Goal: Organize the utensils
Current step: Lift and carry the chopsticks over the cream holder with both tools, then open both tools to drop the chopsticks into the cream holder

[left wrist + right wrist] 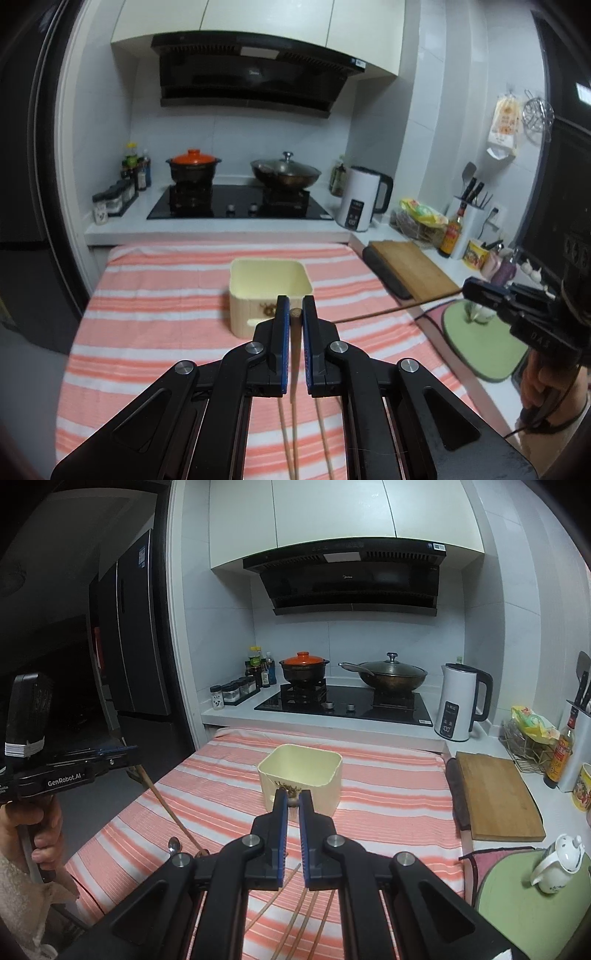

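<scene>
Cream rectangular plastic bin, open-topped, on striped cloth, straight ahead of both grippers. Left gripper clamped on brown wooden utensil handle, axis slanting down toward cloth. Right gripper clenched on thin brown stick. Roughly equidistant.

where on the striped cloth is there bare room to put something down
Bare: the striped cloth between the cream box and the cutting board, and behind the box toward the stove. Crowded: the near edge, with chopsticks and a spoon.
</scene>
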### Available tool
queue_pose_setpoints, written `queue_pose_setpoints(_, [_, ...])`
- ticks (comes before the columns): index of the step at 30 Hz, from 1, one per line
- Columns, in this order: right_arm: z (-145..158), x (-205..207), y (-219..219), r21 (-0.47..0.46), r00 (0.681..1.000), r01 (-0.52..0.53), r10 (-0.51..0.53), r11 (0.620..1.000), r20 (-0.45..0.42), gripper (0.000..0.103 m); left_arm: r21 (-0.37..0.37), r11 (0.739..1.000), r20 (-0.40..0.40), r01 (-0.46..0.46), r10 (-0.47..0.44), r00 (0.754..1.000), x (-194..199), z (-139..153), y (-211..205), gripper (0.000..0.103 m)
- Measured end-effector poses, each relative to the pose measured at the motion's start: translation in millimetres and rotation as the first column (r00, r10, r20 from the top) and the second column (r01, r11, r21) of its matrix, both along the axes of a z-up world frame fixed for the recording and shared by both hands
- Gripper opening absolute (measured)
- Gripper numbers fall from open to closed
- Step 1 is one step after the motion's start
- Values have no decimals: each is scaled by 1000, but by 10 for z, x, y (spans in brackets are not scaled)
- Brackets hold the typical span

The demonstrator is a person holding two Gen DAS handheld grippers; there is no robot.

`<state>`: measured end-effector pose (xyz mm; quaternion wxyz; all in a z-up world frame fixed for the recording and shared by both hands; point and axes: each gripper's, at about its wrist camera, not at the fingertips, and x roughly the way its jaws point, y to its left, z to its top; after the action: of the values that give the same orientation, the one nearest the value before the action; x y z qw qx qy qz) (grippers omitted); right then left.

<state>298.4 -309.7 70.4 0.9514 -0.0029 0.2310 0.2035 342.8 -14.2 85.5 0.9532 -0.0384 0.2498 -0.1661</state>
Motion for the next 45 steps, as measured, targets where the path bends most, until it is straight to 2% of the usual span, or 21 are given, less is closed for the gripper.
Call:
queue_pose_setpoints(4, [204,318,128,-8,1000,15,-15,1000,17,6,-11,999,88,-35,35,995,319,306,-38,4])
queue_pose_setpoints(7, [321,595,251,-30,999,34,-34,999,23,6,-13,997,131,-75,76,989,656,423,-51,4])
queue_pose_setpoints(10, [339,979,348,-39,999,36,-38,999,-36,6,-26,994,134,-106,109,985,998,397,-56,4])
queue_pose_setpoints(17, [-57,1804,453,-46,978,40,-48,998,-202,6,-4,991,33,-133,133,991,1724,-41,-72,4])
queue_pose_setpoints(23, [-513,2207,428,13,939,33,-26,999,-342,6,0,991,-96,-135,135,986,2036,-490,-20,4])
queue_pose_setpoints(29, [-754,2337,446,40,933,23,-7,999,-361,8,11,993,-162,-121,121,979,2143,-769,-23,6])
queue_pose_setpoints(31, [-774,2357,461,58,938,11,10,998,-346,10,9,994,-167,-108,108,980,2111,-797,-24,17])
queue_pose_setpoints(32, [-765,2343,470,57,942,5,14,998,-334,10,13,995,-162,-104,104,981,2079,-791,-25,34])
queue_pose_setpoints(33, [-740,2317,477,59,949,-2,21,998,-316,15,17,995,-152,-103,105,983,2024,-775,-19,58])
queue_pose_setpoints(34, [-705,2277,485,59,956,-7,24,998,-293,28,21,994,-137,-104,106,985,1960,-752,-8,69])
queue_pose_setpoints(35, [-654,2215,477,60,965,-5,21,998,-262,37,27,994,-113,-104,106,988,1862,-719,-2,80])
queue_pose_setpoints(36, [-589,2127,461,61,975,-2,16,998,-223,52,40,994,-93,-103,106,990,1769,-695,-5,86])
queue_pose_setpoints(37, [-534,2044,449,59,982,-1,12,998,-189,56,55,993,-81,-100,105,991,1686,-681,-9,90])
queue_pose_setpoints(39, [-428,1851,419,42,992,0,5,999,-129,56,86,990,-65,-108,114,991,1463,-693,-3,102])
queue_pose_setpoints(41, [-357,1613,366,26,998,0,2,1000,-67,59,127,981,-43,-145,152,987,1227,-750,-12,103])
queue_pose_setpoints(43, [-325,1379,302,20,1000,2,-1,1000,-23,67,217,953,-64,-213,232,971,1039,-881,-84,103])
queue_pose_setpoints(45, [-355,1132,224,18,1000,4,-4,1000,5,70,267,941,-87,-209,240,967,810,-1065,-149,103])
